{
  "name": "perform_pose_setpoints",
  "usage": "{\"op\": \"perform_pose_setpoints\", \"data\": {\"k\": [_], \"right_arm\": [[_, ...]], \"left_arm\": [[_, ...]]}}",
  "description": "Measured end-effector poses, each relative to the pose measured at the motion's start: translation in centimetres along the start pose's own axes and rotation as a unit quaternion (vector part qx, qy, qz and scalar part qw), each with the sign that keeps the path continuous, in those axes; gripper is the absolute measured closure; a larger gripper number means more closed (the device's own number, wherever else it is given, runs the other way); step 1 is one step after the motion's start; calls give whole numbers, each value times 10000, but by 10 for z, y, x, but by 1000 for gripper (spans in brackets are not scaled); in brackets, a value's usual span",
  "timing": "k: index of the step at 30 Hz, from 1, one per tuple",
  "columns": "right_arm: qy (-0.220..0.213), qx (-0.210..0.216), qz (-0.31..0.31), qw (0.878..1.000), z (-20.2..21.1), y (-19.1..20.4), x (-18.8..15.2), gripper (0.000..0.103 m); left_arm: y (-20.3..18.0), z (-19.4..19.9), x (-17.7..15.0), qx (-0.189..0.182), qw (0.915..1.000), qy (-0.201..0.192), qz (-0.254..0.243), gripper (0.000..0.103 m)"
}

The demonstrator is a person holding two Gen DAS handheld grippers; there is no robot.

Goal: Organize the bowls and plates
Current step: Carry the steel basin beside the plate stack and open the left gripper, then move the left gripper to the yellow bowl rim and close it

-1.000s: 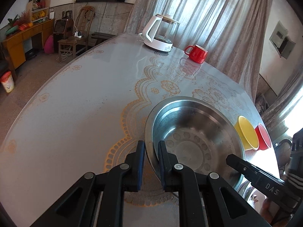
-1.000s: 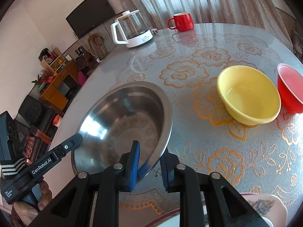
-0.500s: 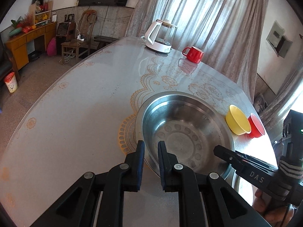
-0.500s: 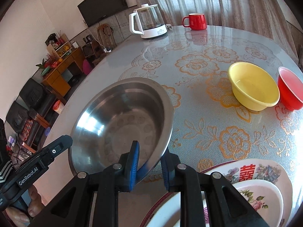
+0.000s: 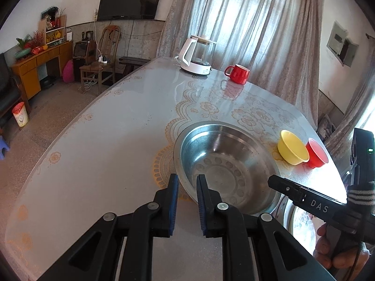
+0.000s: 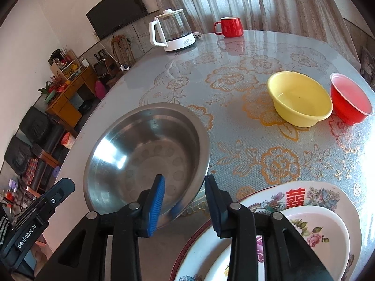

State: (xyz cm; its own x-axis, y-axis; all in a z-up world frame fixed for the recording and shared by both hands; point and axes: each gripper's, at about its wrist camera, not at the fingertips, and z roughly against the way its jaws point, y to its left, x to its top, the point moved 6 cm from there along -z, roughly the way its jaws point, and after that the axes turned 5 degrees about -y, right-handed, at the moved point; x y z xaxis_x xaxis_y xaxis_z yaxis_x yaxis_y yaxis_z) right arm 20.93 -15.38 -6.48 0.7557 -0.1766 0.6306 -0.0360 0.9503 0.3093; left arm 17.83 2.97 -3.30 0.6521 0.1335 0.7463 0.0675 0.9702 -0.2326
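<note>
A wide steel bowl (image 5: 225, 164) (image 6: 145, 154) rests on the patterned table, just left of the stacked plates. My left gripper (image 5: 187, 187) straddles its near-left rim. Its jaws are opening, and a sliver of table shows between the left pad and the rim. My right gripper (image 6: 185, 189) straddles the near-right rim, its jaws opening wide and clear of the metal. A large plate with a red character (image 6: 316, 194) carries a smaller floral plate (image 6: 316, 229). A yellow bowl (image 6: 300, 98) and a red bowl (image 6: 349, 100) stand side by side farther right.
A white-and-glass kettle (image 5: 196, 56) and a red mug (image 5: 236, 73) stand at the table's far edge by the curtains. Bare tabletop (image 5: 105, 152) stretches to the left of the steel bowl. A hand (image 5: 332, 253) holds the right gripper's handle at the near right.
Both grippers drew back toward the near edge with the steel bowl, bringing the plates into the right wrist view. The right jaws have spread off the rim; the left jaws widened slightly.
</note>
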Motion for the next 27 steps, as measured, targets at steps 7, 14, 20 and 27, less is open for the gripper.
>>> {"op": "perform_pose_setpoints", "data": {"k": [7, 14, 20, 27], "right_arm": [[-327, 101, -140, 9993, 29, -9, 9, 68], [-648, 43, -462, 9968, 53, -40, 17, 68], [-768, -203, -847, 9932, 57, -82, 22, 72], [-769, -313, -1463, 9857, 52, -133, 39, 72]], "left_arm": [[-37, 5, 9, -235, 9989, -85, -404, 75], [-88, -15, 12, -557, 9949, 112, -835, 73], [-128, -42, 17, -806, 9904, 355, -1067, 74], [-167, -76, 31, -936, 9858, 553, -1277, 74]]}}
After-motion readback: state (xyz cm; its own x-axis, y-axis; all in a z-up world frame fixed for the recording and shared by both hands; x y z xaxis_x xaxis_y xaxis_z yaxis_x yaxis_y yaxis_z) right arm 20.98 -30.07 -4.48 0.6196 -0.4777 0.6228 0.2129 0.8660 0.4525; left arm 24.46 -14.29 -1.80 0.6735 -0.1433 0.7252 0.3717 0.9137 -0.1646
